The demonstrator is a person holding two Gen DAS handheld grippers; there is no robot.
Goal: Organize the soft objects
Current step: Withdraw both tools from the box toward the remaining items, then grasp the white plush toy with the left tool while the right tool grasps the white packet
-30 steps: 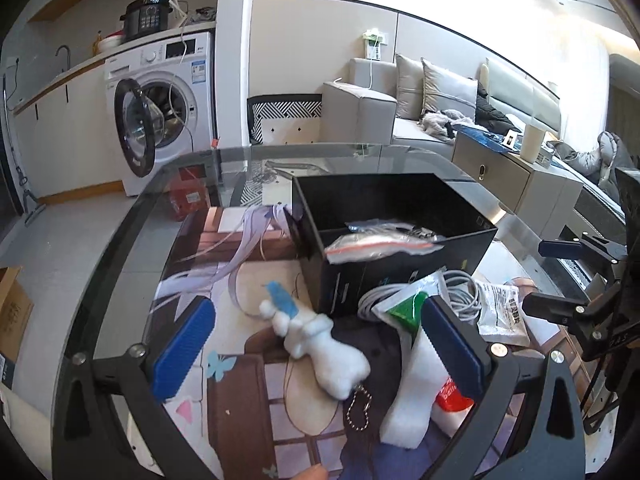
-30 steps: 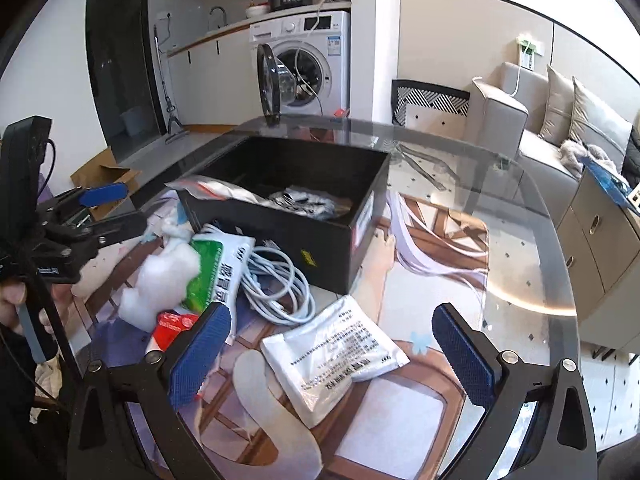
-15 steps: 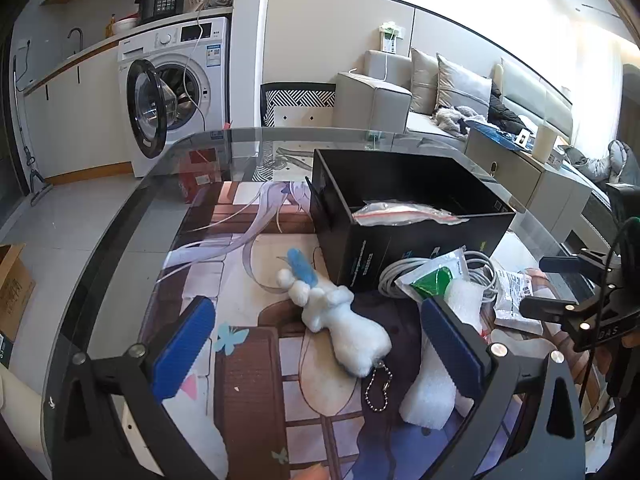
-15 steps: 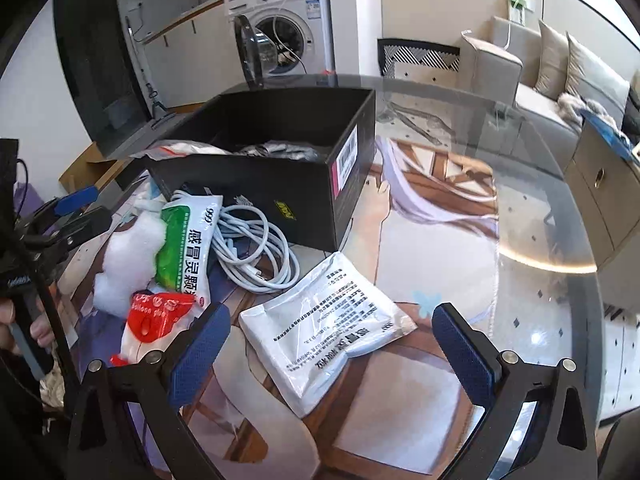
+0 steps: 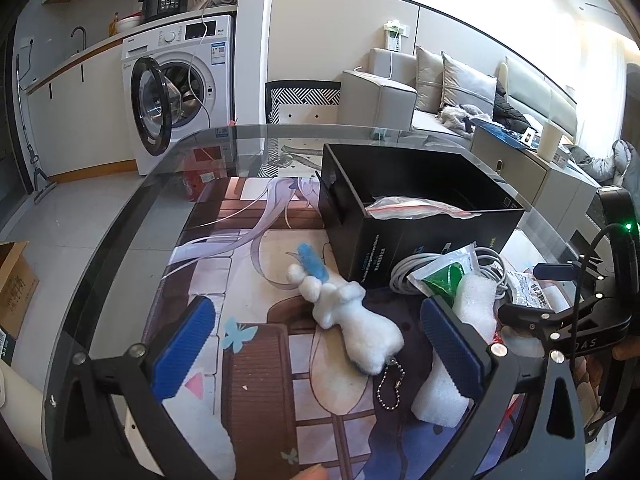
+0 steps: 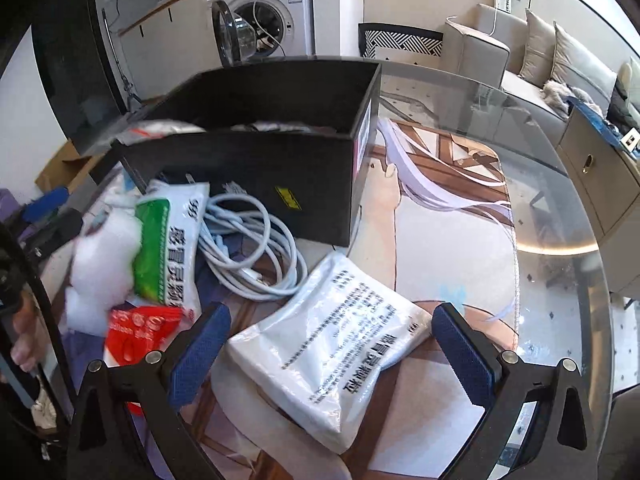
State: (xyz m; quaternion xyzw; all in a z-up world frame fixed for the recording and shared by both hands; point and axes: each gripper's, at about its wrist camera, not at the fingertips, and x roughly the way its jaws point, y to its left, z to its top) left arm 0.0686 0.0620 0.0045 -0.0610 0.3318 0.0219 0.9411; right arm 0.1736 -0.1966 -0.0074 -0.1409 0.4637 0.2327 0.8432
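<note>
A white plush toy (image 5: 352,316) with a blue ear and a bead chain lies on the printed mat between the blue pads of my open left gripper (image 5: 320,344). A white foam block (image 5: 464,344) lies by its right pad. My open right gripper (image 6: 332,350) hangs over a white printed plastic packet (image 6: 336,352), which lies between its pads. The black box (image 6: 256,168) stands behind, holding bags; it also shows in the left wrist view (image 5: 420,216). A green-white packet (image 6: 168,248), a red packet (image 6: 136,328) and white foam (image 6: 104,264) lie left of the right gripper.
A coiled white cable (image 6: 252,248) lies against the box front. The round glass table edge (image 5: 120,224) curves at left. The right gripper shows at the right of the left wrist view (image 5: 560,304). A washing machine (image 5: 180,92) and sofa (image 5: 460,96) stand beyond.
My right gripper has moved forward and down over the white packet. My left gripper has drawn nearer the plush toy. Both stay open.
</note>
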